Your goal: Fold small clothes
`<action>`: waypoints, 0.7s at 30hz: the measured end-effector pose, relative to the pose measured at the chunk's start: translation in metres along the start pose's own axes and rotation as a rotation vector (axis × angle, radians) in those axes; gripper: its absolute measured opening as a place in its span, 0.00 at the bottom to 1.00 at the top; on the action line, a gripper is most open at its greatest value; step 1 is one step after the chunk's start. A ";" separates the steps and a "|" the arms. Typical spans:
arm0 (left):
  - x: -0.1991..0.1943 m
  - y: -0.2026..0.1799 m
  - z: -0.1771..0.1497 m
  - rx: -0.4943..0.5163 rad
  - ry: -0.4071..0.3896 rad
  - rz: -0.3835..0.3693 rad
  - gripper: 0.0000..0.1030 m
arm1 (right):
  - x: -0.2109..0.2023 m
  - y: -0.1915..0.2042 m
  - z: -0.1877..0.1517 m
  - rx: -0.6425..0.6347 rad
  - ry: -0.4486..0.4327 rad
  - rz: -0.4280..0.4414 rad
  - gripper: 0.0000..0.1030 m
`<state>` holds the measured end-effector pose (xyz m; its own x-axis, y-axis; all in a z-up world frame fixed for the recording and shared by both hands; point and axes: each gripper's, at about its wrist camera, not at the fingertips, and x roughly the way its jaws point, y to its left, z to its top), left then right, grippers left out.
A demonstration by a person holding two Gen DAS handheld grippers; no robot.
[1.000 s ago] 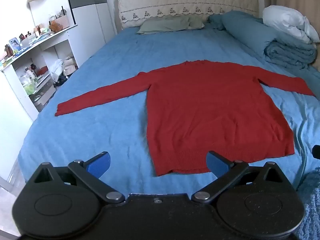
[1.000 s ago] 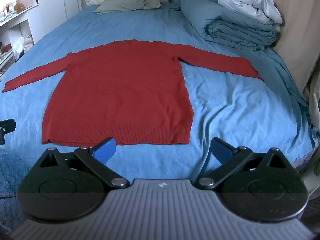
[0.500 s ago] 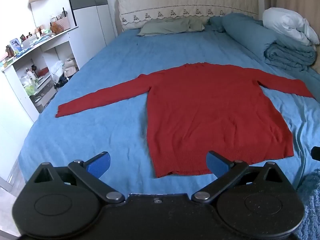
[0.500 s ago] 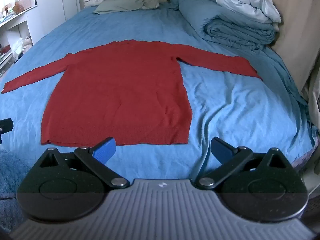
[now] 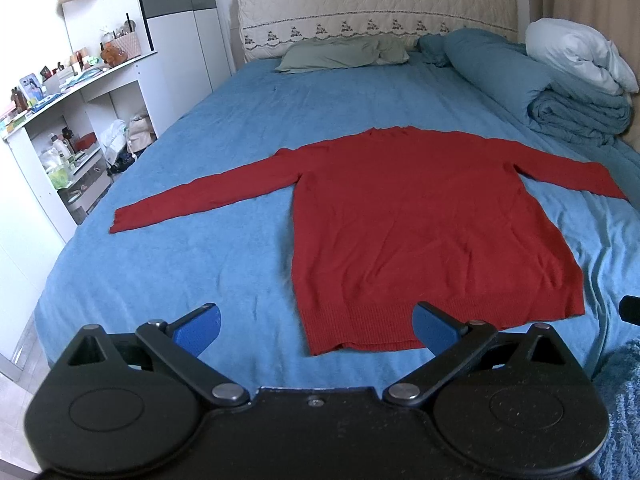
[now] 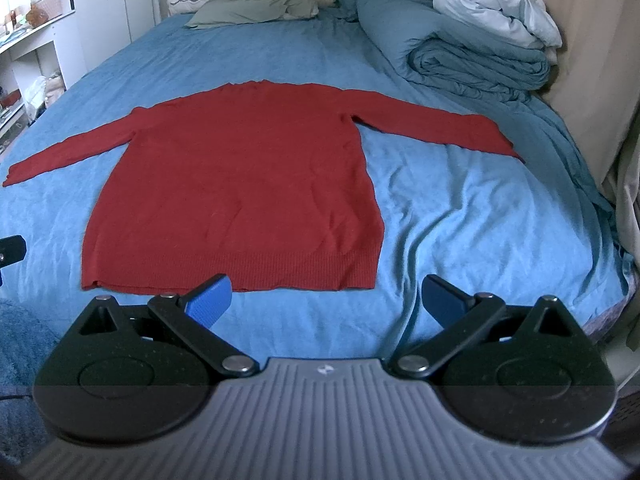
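Observation:
A red long-sleeved sweater (image 5: 424, 224) lies flat on the blue bed (image 5: 224, 264), both sleeves spread out sideways, hem toward me. It also shows in the right wrist view (image 6: 240, 184). My left gripper (image 5: 316, 326) is open and empty, held above the near bed edge in front of the hem's left corner. My right gripper (image 6: 326, 298) is open and empty, held in front of the hem's right part. Neither touches the sweater.
A rolled blue duvet (image 5: 560, 108) with a white pillow (image 5: 576, 56) lies at the bed's far right. A green pillow (image 5: 340, 54) sits by the headboard. White shelves (image 5: 60, 132) with small items stand left of the bed. A curtain (image 6: 600, 80) hangs right.
Both grippers have drifted slightly; the sweater sits a little differently in each view. Both stay open and nothing has been touched.

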<state>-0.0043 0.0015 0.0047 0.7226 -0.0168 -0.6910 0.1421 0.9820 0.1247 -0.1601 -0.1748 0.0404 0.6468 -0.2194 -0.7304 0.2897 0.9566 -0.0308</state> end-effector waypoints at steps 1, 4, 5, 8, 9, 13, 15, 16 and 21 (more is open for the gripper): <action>0.000 0.000 0.000 -0.001 0.000 0.000 1.00 | 0.000 0.000 0.000 0.000 0.000 0.000 1.00; 0.000 0.000 0.001 -0.002 -0.001 0.000 1.00 | 0.001 0.000 0.000 0.000 0.000 -0.001 1.00; 0.000 0.000 0.001 -0.002 -0.002 0.000 1.00 | 0.001 0.000 0.000 -0.001 -0.001 -0.002 1.00; 0.000 0.000 0.001 -0.003 -0.004 -0.001 1.00 | 0.001 0.002 0.001 0.004 0.005 -0.005 1.00; 0.000 0.000 0.001 -0.003 -0.003 -0.001 1.00 | 0.001 0.002 0.001 0.005 0.007 -0.005 1.00; 0.000 0.000 0.001 -0.004 -0.005 -0.001 1.00 | 0.001 0.003 0.002 0.003 0.006 -0.006 1.00; 0.000 0.000 0.001 -0.003 -0.004 -0.001 1.00 | 0.001 0.003 0.001 0.003 0.004 -0.005 1.00; 0.000 0.000 0.001 -0.003 -0.004 -0.001 1.00 | 0.001 0.003 0.002 0.003 0.004 -0.005 1.00; 0.000 0.001 0.001 -0.003 -0.004 -0.001 1.00 | 0.001 0.003 0.001 0.003 0.003 -0.005 1.00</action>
<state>-0.0040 0.0022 0.0055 0.7255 -0.0186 -0.6879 0.1405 0.9826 0.1217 -0.1578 -0.1719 0.0401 0.6430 -0.2239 -0.7324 0.2951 0.9549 -0.0329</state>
